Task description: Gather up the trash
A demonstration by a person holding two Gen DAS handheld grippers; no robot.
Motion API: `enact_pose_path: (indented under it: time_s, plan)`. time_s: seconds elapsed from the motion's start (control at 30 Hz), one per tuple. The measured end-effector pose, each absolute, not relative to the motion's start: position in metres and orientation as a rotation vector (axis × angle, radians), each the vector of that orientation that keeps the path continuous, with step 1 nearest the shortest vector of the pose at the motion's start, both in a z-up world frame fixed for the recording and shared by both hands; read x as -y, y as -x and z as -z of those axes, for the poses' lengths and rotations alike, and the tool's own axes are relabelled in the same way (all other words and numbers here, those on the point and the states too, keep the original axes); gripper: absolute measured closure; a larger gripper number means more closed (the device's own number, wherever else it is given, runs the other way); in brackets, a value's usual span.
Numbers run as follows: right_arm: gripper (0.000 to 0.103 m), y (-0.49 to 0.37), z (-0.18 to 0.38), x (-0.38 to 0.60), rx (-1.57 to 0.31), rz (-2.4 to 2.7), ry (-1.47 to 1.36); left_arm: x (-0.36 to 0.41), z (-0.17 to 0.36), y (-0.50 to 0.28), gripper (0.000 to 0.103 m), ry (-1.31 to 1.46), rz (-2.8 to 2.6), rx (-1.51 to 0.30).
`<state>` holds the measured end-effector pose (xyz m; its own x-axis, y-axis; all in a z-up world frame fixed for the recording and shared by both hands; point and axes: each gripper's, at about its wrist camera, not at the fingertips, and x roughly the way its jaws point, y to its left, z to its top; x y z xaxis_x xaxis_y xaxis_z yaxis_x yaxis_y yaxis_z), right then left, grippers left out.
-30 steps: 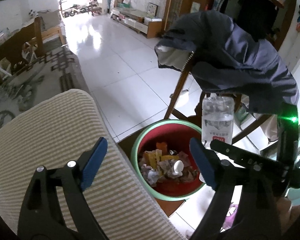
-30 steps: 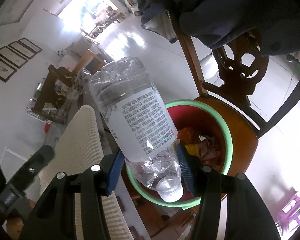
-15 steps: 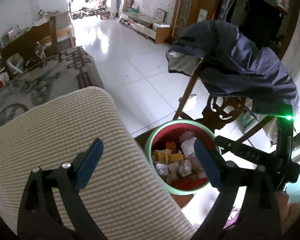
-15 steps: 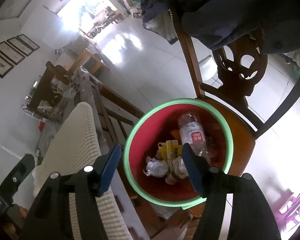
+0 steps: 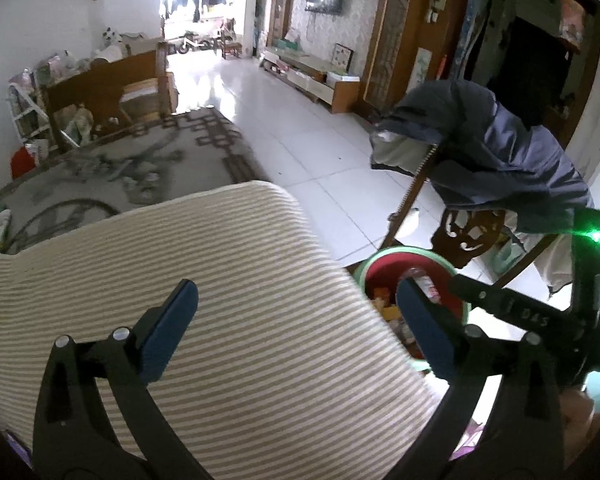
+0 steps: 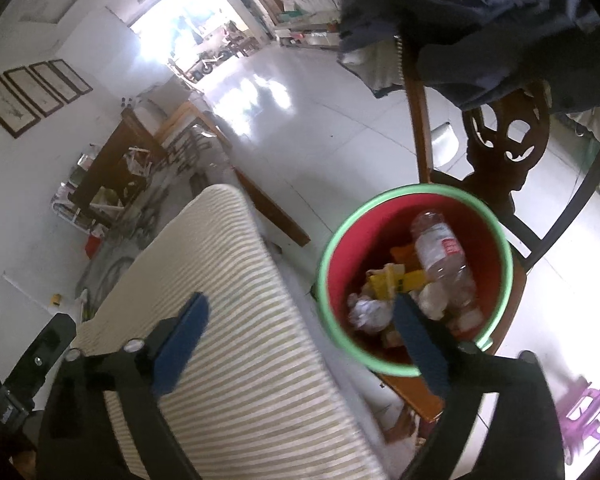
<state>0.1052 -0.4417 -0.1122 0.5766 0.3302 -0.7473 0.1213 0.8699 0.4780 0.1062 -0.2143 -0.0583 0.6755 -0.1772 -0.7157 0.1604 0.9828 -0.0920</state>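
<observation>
With both sets of fingers having just spread wide and holding nothing, the right gripper and left gripper hang over a striped cushion. Beyond, the plastic bottle lies in the red bin: light, crushable, slick, best pinched mid-body across its label.

Your views: daylight floods in through far doorway, blown out white. Glare streaks on tiled floor. Room bright, dark jacket underexposed. Heavy fisheye bending, black vignette at corners. Your right view slightly motion-blurred near bottom edge; striped cushion soft up close.
</observation>
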Motion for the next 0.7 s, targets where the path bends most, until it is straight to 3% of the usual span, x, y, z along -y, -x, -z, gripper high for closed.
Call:
enact_pose_path:
  time_s: [0.33,0.6,0.7]
  plan:
    - [0.007,-0.075,0.072,0.337,-0.861,-0.211,-0.423,0.112,0.035,-0.062,0.006,0.069,0.082,-0.734]
    - [0.007,-0.005,0.008,0.289,-0.374,-0.117,-0.318,0.074,0.006,-0.021,0.005,0.060,0.060,-0.599]
    - [0.007,0.005,0.005,0.280,-0.322,-0.129,-0.296,0.069,-0.002,-0.009,0.005,0.054,0.066,-0.551]
